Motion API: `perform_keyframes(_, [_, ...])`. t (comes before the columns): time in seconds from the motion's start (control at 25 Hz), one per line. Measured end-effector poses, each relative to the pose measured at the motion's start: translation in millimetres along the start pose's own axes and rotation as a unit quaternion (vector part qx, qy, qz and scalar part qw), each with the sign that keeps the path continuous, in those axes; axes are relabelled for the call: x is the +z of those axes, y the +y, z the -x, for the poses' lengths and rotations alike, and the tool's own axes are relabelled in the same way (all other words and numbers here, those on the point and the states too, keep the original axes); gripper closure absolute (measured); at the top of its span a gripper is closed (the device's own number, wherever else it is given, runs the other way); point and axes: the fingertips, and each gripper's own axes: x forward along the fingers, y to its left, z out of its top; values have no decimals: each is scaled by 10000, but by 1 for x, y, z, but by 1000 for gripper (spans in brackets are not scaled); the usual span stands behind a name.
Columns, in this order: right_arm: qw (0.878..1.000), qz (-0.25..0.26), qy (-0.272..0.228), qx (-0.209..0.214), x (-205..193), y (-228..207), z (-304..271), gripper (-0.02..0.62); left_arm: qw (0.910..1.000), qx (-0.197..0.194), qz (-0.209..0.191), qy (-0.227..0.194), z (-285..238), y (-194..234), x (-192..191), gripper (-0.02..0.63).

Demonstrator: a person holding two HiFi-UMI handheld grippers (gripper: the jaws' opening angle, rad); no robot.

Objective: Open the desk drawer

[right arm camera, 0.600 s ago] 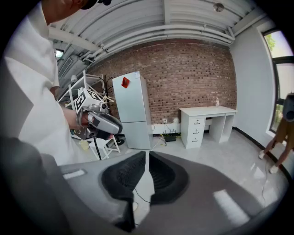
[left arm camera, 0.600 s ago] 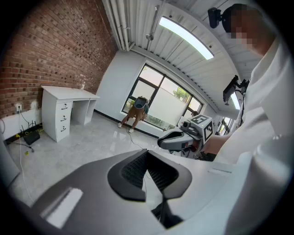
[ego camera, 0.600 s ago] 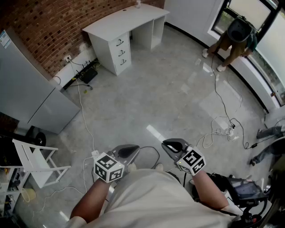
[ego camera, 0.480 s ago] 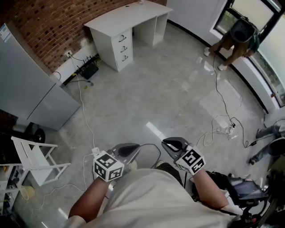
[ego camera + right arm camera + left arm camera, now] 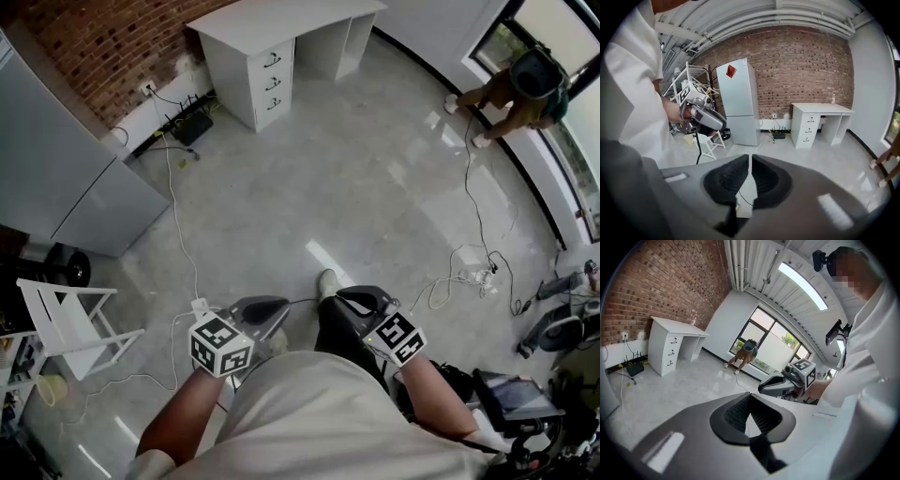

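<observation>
The white desk (image 5: 281, 23) stands far off against the brick wall, at the top of the head view. Its three-drawer stack (image 5: 272, 80) has dark handles, and all drawers look closed. The desk (image 5: 670, 338) also shows at the left of the left gripper view, and the desk (image 5: 820, 119) at the right of the right gripper view. My left gripper (image 5: 261, 309) and right gripper (image 5: 361, 302) are held close to my body, several steps from the desk. The jaws of both are pressed together with nothing between them.
A tall grey fridge (image 5: 66, 178) stands left of the desk. A white folding rack (image 5: 66, 323) is at the near left. Cables (image 5: 178, 234) run across the floor, with more cable and a power strip (image 5: 473, 277) at the right. A person (image 5: 520, 89) bends by the window.
The view has shifted toward the desk, which now sits higher in the head view. A dark-trousered leg and shoe have stepped forward between the grippers. Both grippers keep their pose.
</observation>
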Motion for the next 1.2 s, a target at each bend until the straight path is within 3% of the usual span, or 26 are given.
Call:
perform_keyframes(0.32, [9976, 550, 8, 424, 25, -138, -35, 569, 9996, 294, 10, 28, -108, 61, 82, 603])
perform_keyframes(0.48, [9962, 589, -17, 636, 48, -219, -35, 543, 9986, 534, -61, -16, -163, 85, 142, 603])
perform_keyframes(0.64, [9941, 724, 156, 791, 53, -287, -53, 512, 9973, 729, -94, 24, -198, 114, 179, 603])
perform_keyframes(0.88, [9959, 544, 83, 716, 79, -345, -98, 512, 9961, 868, 49, 130, -217, 173, 211, 603])
perform_keyframes(1.04, [9962, 515, 181, 673, 96, -374, -139, 512, 9967, 791, 68, 163, -228, 223, 230, 603])
perform_keyframes(1.2, [9979, 92, 292, 573, 120, -419, -193, 512, 9983, 548, 80, 163, -233, 293, 267, 591])
